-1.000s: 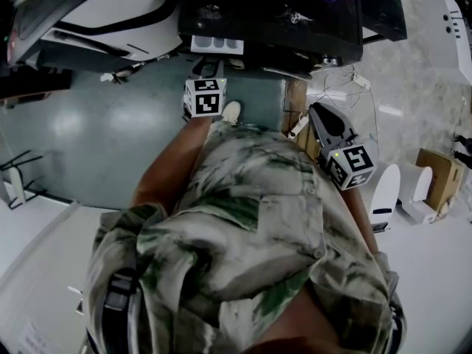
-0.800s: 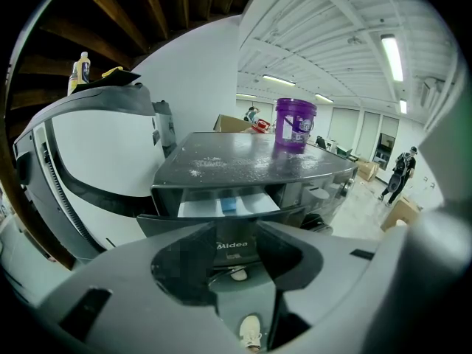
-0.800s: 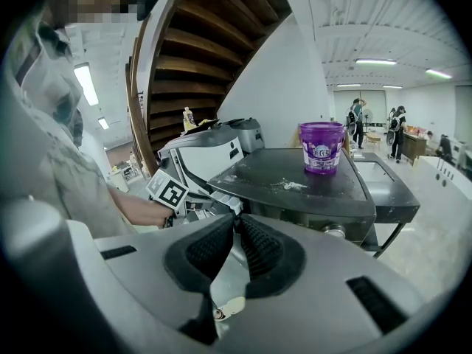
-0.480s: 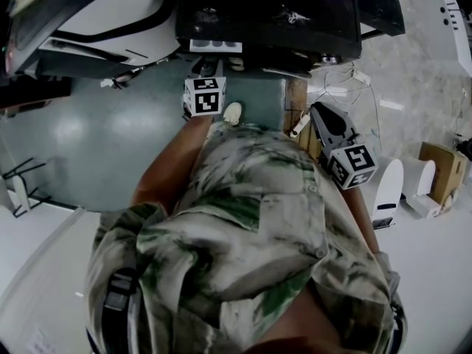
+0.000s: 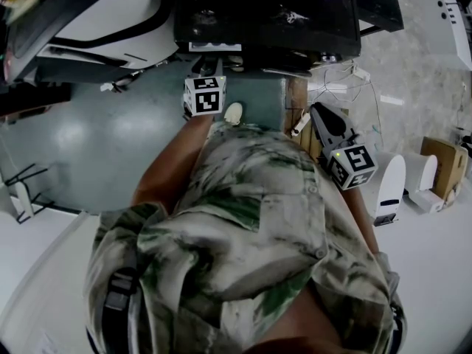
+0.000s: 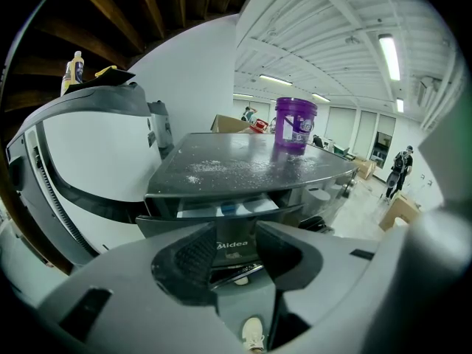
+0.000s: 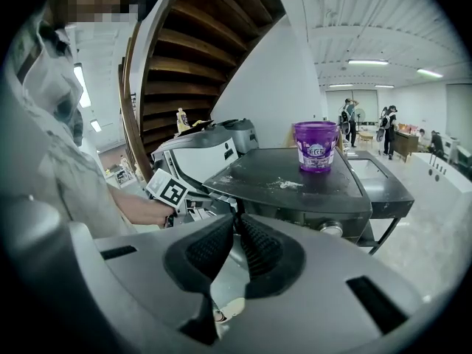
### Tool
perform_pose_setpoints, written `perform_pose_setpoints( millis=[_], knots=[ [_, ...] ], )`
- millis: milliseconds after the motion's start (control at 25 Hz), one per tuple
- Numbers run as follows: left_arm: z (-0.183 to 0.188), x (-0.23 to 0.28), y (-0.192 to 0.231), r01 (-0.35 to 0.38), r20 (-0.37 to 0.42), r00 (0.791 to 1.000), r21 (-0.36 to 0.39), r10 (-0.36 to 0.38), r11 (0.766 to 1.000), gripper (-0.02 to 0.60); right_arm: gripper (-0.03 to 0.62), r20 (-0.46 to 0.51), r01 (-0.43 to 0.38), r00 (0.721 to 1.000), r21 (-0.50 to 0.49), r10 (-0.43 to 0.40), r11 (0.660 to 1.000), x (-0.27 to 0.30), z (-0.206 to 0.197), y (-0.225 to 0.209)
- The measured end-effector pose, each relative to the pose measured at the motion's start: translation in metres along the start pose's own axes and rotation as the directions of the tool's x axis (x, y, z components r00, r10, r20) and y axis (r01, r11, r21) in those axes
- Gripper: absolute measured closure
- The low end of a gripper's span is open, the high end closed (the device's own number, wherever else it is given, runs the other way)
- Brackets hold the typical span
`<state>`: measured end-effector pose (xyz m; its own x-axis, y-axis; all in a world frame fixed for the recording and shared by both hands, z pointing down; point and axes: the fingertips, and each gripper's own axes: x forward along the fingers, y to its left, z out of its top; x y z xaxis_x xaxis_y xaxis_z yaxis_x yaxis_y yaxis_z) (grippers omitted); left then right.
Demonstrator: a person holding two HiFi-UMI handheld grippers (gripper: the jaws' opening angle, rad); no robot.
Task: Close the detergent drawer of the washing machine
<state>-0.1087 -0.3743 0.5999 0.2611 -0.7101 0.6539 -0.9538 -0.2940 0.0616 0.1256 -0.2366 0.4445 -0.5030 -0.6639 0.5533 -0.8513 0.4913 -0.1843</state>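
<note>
Change: less of the detergent drawer (image 5: 214, 47) shows under the lip of the washing machine (image 5: 265, 17) than a second back; the marker cube on the left gripper (image 5: 209, 65) sits nearly where it was.
Left side: left gripper (image 6: 237, 253) has its jaws apart and grips nothing. The drawer's badged front sits in the gap just ahead; can't tell if they touch it.
Drawer: not home yet. White and blue compartments peek out below the top panel.
Reading: closing looks nearly finished; a short straight push should seat it.
Right side: right gripper (image 7: 234, 223) has its jaws pressed together, empty, held off to the right, well apart from the drawer.
Machine top: dark, dusted with white powder (image 6: 210, 167); purple bucket (image 6: 296, 124) stands toward the back.
Floor: grey-green, glossy (image 5: 81, 131); pale shoe (image 5: 233, 112) below the drawer.
Room: wooden stair underside (image 7: 195, 46) overhead; open white hall, people (image 7: 348, 113) far off.
</note>
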Motion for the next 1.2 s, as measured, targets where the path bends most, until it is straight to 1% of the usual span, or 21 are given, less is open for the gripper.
perform_pose_setpoints(
  millis=[920, 1200],
  knots=[
    [0.014, 0.015, 0.005, 0.009, 0.01, 1.0, -0.009, -0.009, 1.0, 0.407, 0.542, 0.004, 0.04, 0.999, 0.026, -0.04, 0.999, 0.001, 0.002, -0.005],
    [0.016, 0.02, 0.006, 0.013, 0.01, 1.0, 0.0, -0.013, 1.0, 0.407, 0.542, 0.002, 0.045, 0.999, 0.031, -0.045, 0.999, 0.006, 0.002, -0.006]
  ],
)
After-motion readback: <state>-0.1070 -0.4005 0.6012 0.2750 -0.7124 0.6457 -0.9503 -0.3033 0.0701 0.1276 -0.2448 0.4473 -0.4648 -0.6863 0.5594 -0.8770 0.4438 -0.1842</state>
